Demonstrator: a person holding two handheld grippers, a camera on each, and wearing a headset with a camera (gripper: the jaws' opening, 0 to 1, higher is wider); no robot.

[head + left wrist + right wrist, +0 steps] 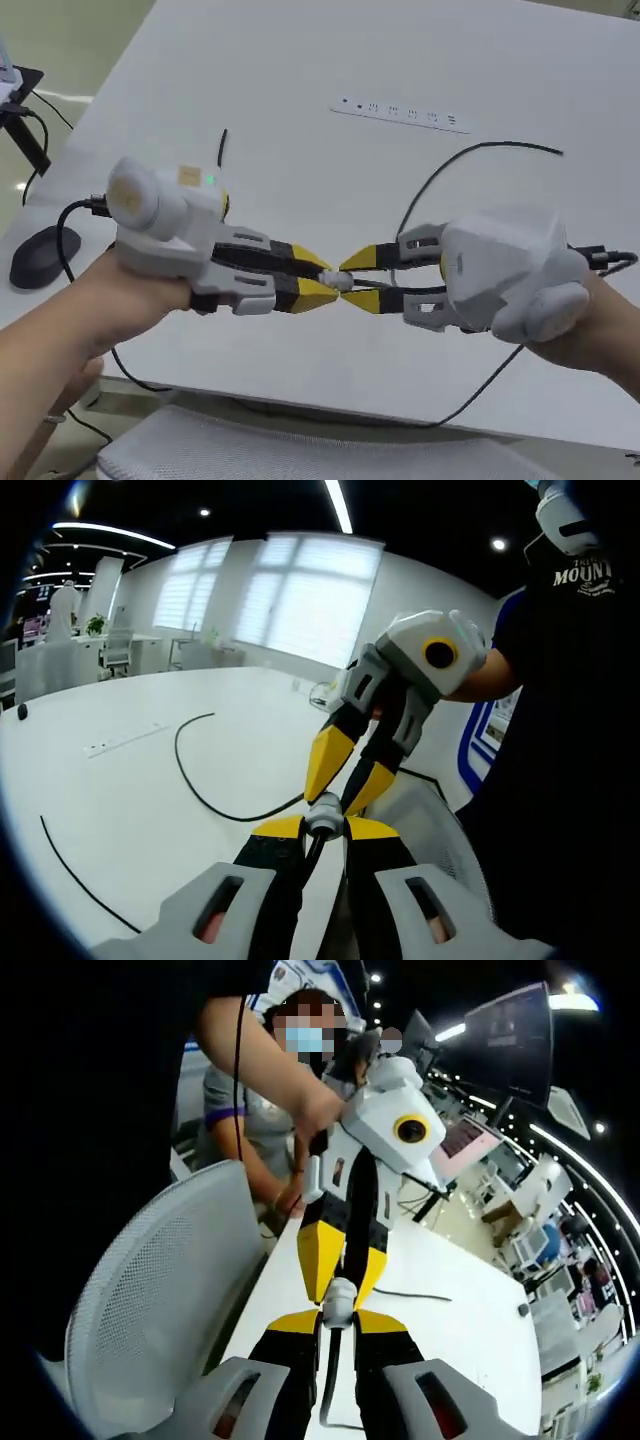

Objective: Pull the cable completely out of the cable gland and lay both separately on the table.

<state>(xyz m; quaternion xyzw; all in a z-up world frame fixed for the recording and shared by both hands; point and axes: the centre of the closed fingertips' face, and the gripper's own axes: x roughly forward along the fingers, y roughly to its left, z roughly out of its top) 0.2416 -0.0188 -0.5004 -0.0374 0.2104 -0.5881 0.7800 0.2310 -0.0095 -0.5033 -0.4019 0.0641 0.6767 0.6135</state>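
Both grippers meet tip to tip in the air above the white table's [300,130] near edge. A small grey-white cable gland [341,280] sits between their yellow tips. My left gripper [328,277] comes in from the left and is shut on the gland [323,813]. My right gripper [352,280] faces it from the right, shut on the black cable [328,1380] just behind the gland [340,1303]. The cable runs back between the right jaws, then arcs over the table [440,175]. In the left gripper view the cable [200,790] curves across the tabletop.
A white power strip [400,112] lies at the table's far side. A short black cable piece [222,147] lies to its left. A dark mouse [42,255] rests at the left edge. A white mesh chair [300,450] stands just below the near edge.
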